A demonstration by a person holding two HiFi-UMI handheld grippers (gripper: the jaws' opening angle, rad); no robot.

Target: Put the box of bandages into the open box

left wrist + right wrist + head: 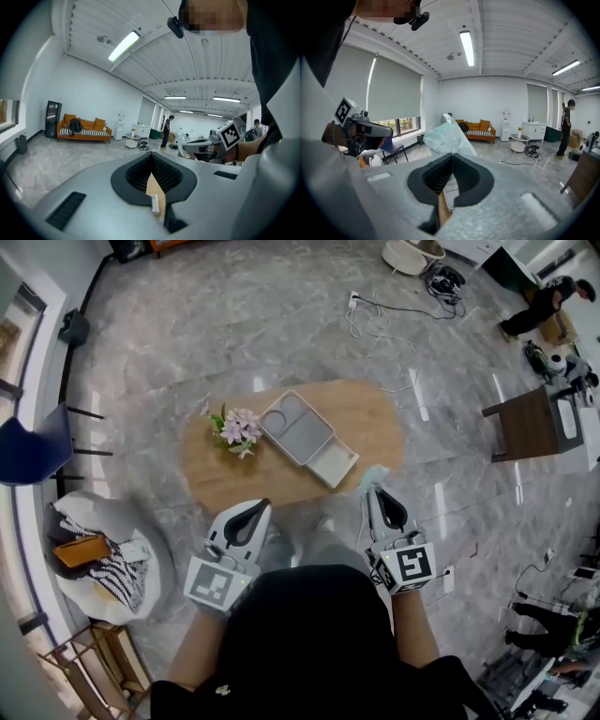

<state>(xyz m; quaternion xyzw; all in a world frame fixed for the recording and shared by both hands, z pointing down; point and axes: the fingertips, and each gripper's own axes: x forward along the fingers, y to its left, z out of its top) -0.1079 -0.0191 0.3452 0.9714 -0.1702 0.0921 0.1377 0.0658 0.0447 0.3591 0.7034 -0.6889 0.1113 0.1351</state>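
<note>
The right tongs (373, 491) are closed on the top edge of a thin, crinkled, pale-green see-through packet (373, 474), which is taken to be the bandage packet named in the task. In the right gripper view the right tongs (452, 155) are seen with their ribbed pads pressed together, and the bandage packet (447, 136) stands out beyond the tips. It is pinched by one edge only, probably so that the rest stays free of the pads and can be lowered in and dropped cleanly.

The left tongs (265, 503) are closed as well, and nothing is held. In the left gripper view the left tongs (151, 154) meet at their tips with no object between them. They are kept back at the person's side, apparently because one hand is judged enough for so light a load.

The open box (298, 432) lies flat on the oval wooden tabletop (366, 418) with its lid folded out beside its tray, so the tray can be reached from above. Flowers (236, 430) lie just beside its left end. The bandage packet is held over the near edge of the tabletop, close to the box's near right corner but not yet above the tray. A short carry forward and to the left is judged to remain before release.
</note>
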